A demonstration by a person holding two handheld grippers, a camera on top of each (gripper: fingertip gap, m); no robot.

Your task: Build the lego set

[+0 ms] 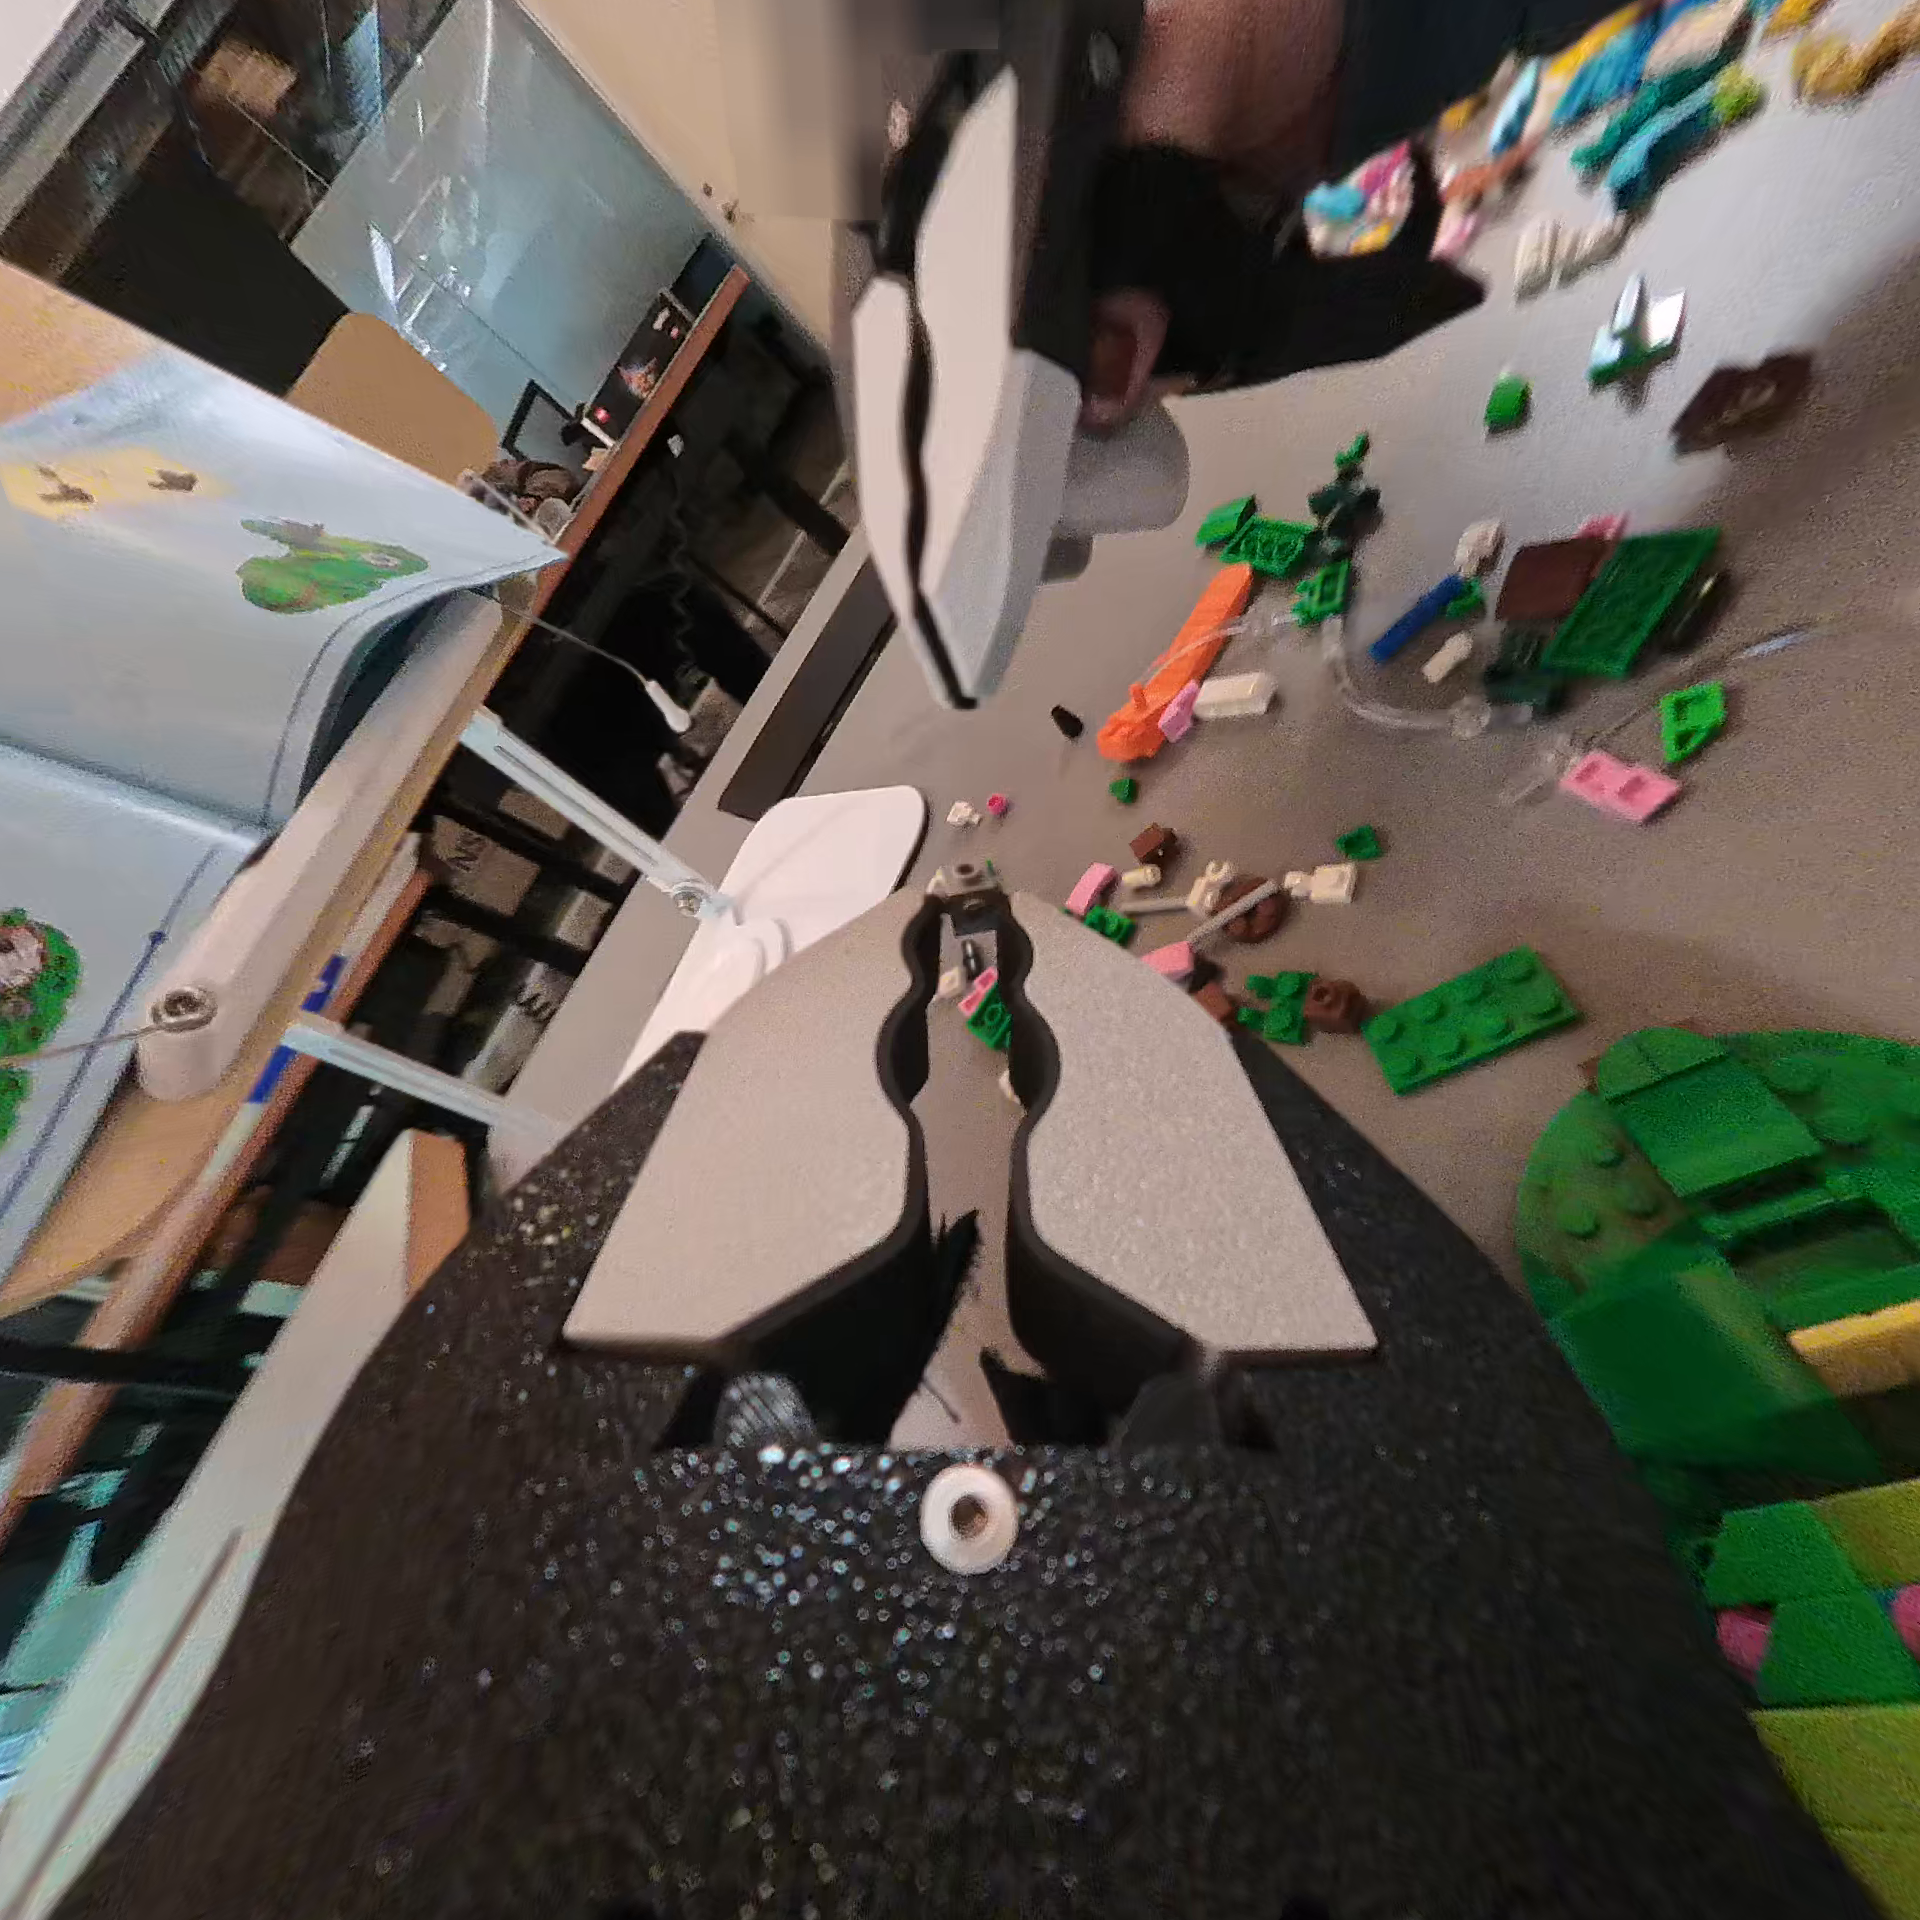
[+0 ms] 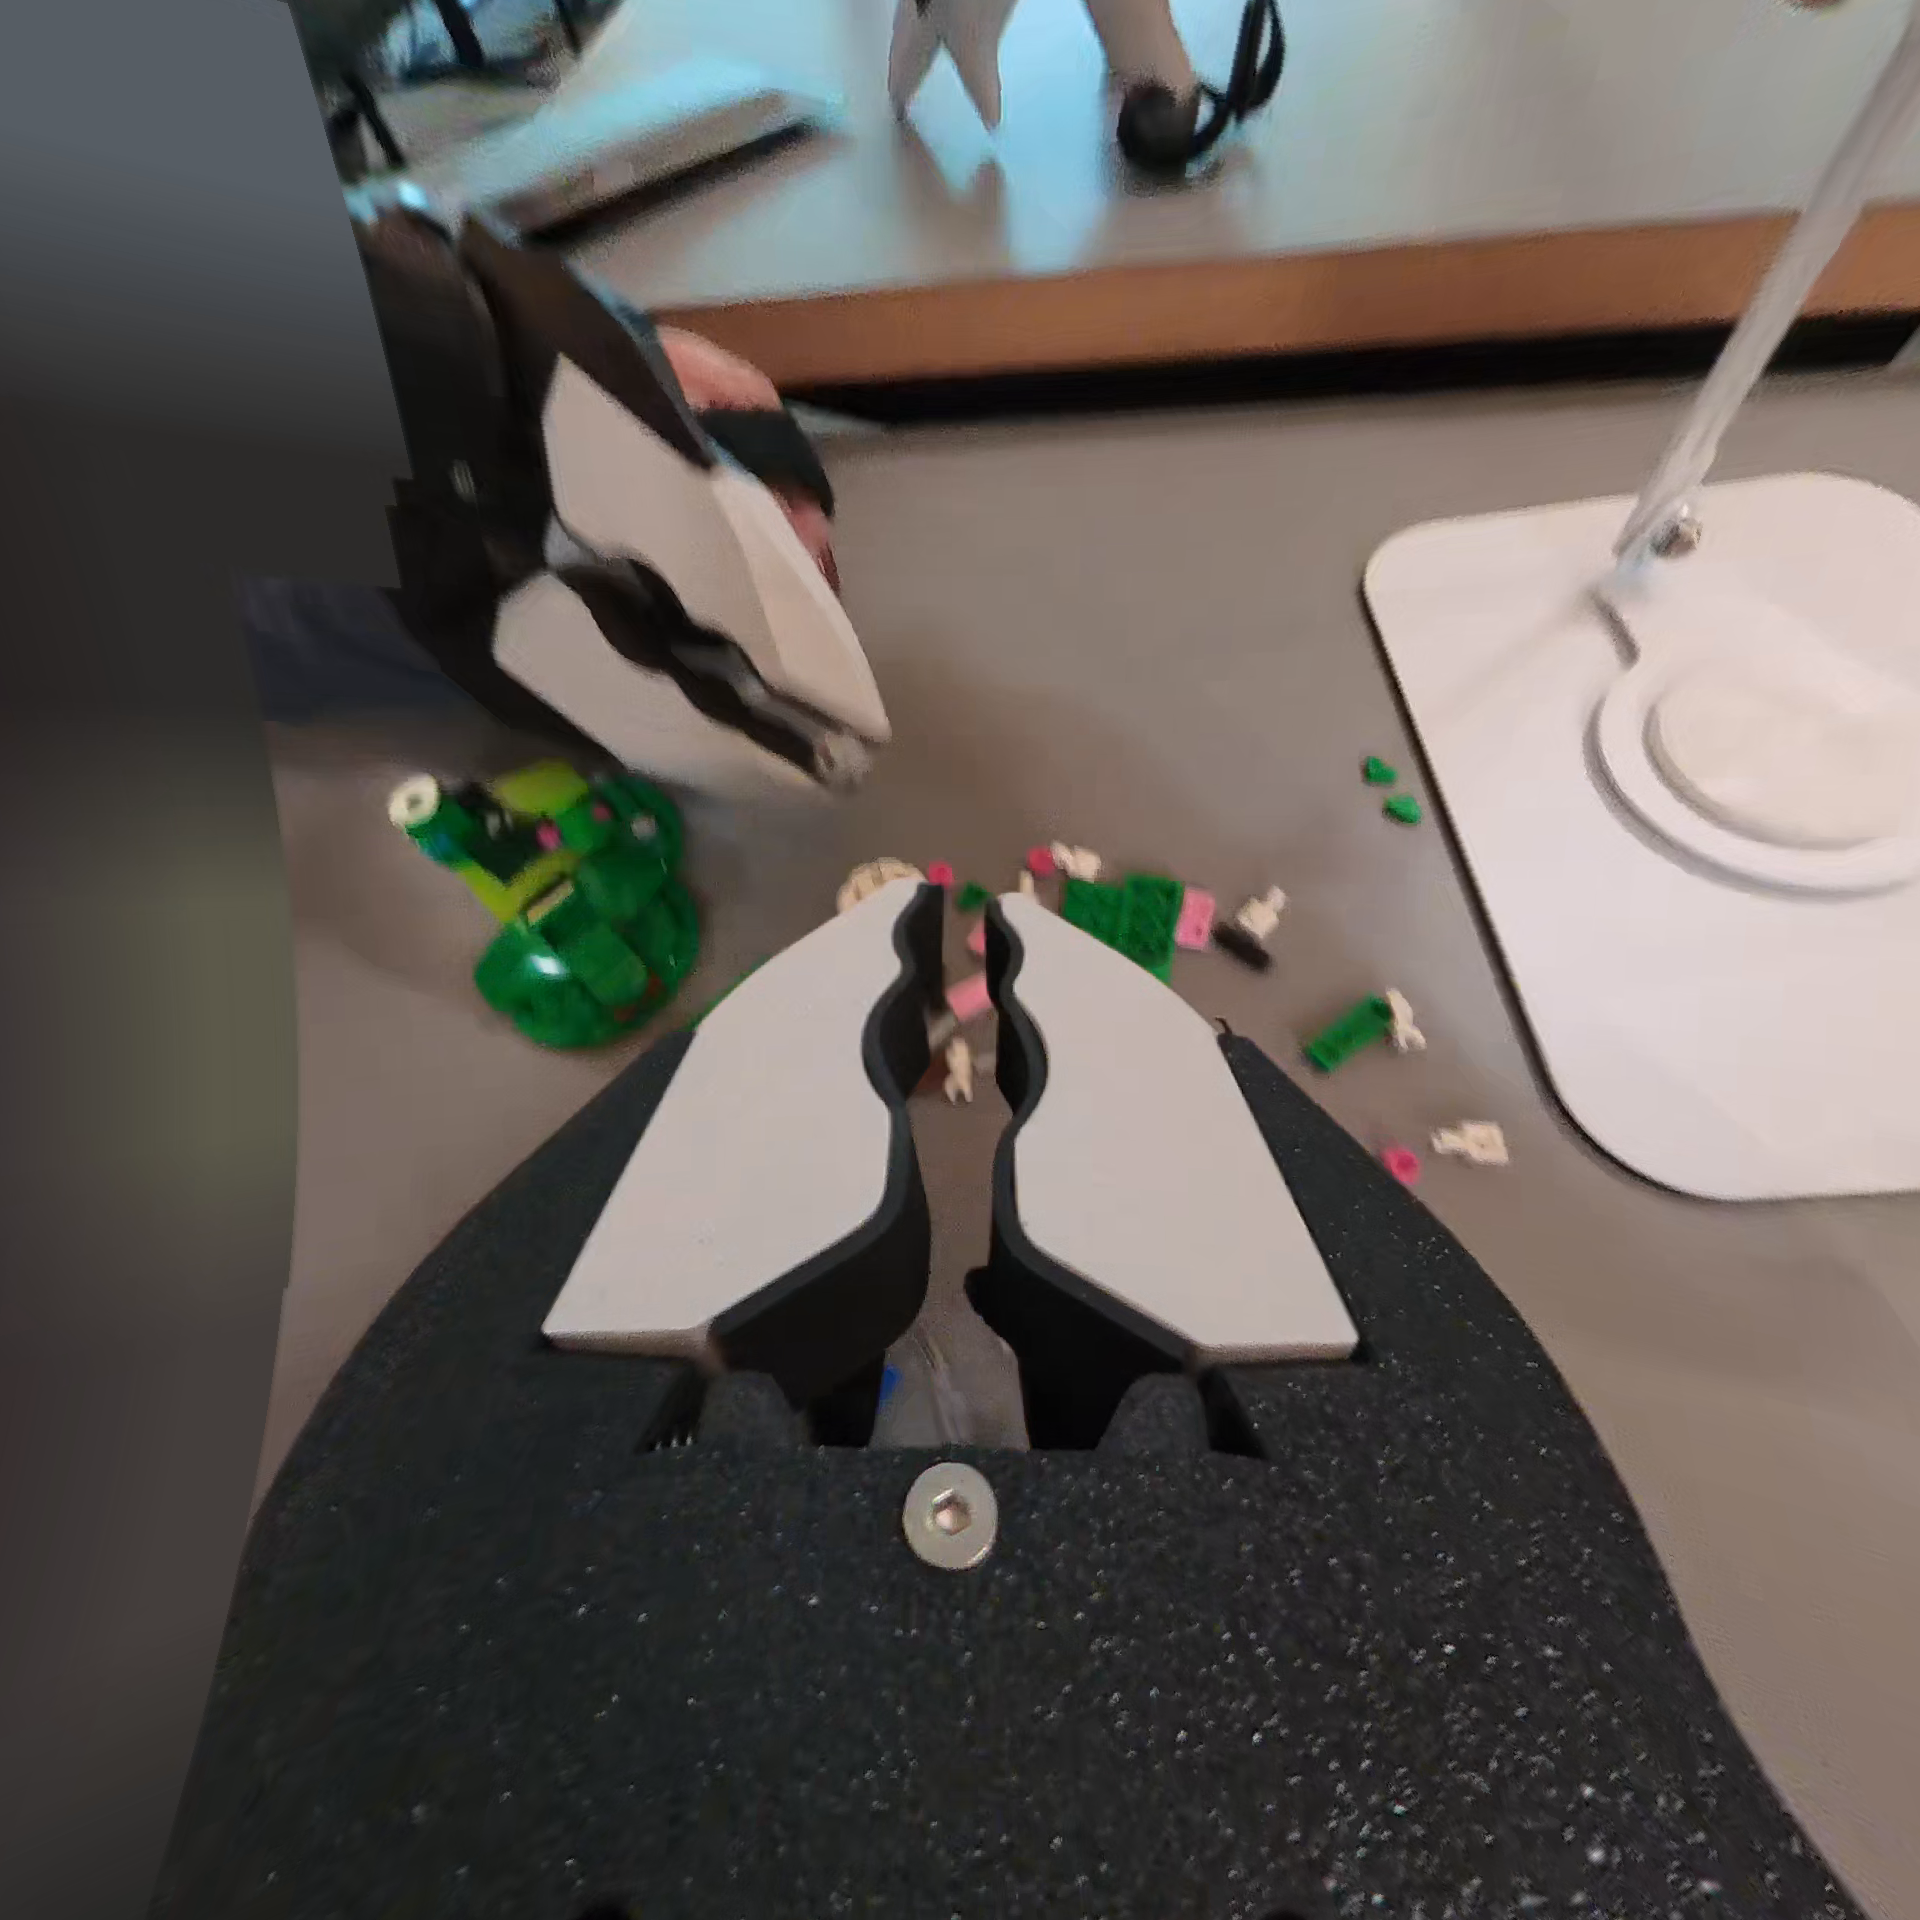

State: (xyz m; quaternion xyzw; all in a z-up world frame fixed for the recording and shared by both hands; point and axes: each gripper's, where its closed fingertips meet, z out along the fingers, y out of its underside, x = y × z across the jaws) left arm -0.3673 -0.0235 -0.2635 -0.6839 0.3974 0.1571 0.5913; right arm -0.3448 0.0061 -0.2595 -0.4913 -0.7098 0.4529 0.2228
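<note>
Over table (image 1: 1714,987) centre, we pinch small grey piece (image 1: 966,883) in left gripper (image 1: 971,906), lifted for fitting; right gripper (image 2: 964,902) nearly closed, empty, hovering over loose bricks (image 2: 1132,914) beside build (image 2: 582,925).

matt grey table (image 2: 1091,644), glossy plastic bricks (image 1: 1470,1018)

No legible writing on any surface in view.

A grey desk (image 2: 1091,582) carries a white stand base (image 2: 1662,831) at 3 o'clock; beyond, at 12 o'clock, a wood-edged table (image 2: 1247,301) under cool, possibly window, light.
</note>
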